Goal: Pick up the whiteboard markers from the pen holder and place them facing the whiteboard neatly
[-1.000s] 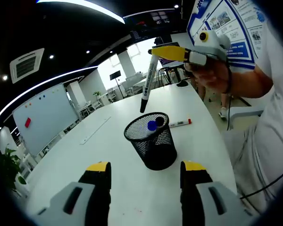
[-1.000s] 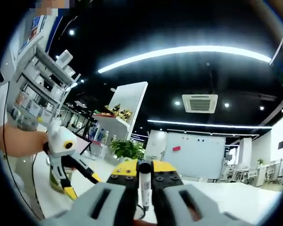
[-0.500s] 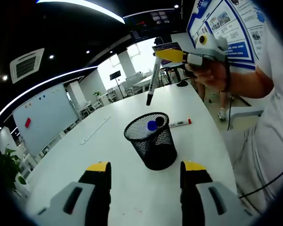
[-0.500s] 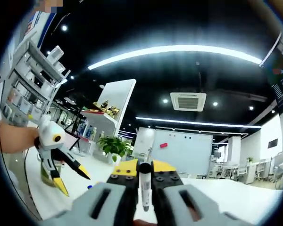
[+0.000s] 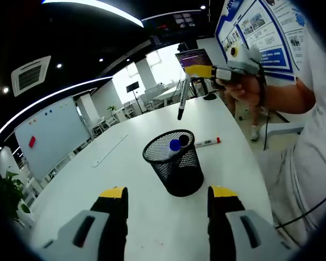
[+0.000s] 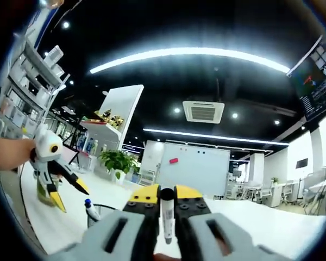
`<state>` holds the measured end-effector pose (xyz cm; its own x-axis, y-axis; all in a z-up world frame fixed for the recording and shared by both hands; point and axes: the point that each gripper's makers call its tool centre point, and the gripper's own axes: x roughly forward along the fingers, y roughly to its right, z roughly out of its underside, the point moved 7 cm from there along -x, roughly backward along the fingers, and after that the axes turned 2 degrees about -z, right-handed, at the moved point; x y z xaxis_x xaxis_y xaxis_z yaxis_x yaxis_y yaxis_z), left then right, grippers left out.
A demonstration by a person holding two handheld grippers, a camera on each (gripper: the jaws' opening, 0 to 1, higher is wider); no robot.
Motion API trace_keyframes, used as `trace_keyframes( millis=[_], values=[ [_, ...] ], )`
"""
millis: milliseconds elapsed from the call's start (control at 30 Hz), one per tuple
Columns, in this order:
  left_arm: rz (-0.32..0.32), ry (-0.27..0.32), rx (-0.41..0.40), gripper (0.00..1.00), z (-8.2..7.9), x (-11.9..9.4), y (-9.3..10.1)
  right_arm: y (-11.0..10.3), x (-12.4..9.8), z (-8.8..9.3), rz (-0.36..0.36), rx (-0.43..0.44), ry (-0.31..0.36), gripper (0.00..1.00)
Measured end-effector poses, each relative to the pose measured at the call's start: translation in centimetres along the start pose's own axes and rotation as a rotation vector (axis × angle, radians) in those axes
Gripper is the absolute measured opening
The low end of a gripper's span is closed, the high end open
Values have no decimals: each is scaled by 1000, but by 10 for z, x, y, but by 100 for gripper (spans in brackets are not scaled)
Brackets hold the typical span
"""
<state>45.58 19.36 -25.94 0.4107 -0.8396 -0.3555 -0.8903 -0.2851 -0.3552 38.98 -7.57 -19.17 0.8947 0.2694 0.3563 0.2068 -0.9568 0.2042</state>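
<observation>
Carried further away from the mesh pen holder (image 5: 174,161), the black-capped marker (image 5: 182,98) now hangs cap-down off beyond it, clamped in the right gripper (image 5: 197,69), whose own view shows the marker pinched between closed jaws. Two markers, one blue-capped (image 5: 175,144), stand in the holder, and a red-capped marker (image 5: 207,142) lies on the white table (image 5: 125,179) just behind. The left gripper (image 5: 168,198) hovers with jaws spread, gripping nothing, before the holder. A whiteboard (image 5: 49,133) stands off to the left.
</observation>
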Motion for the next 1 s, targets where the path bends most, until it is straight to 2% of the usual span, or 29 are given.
trace_keyframes(
  millis=[400, 1000],
  values=[
    [0, 0, 0, 60, 0, 0, 0, 17, -17, 17, 78, -9, -58, 9],
    [1, 1, 0, 60, 0, -1, 1, 23, -29, 35, 118, -27, -105, 9]
  ],
)
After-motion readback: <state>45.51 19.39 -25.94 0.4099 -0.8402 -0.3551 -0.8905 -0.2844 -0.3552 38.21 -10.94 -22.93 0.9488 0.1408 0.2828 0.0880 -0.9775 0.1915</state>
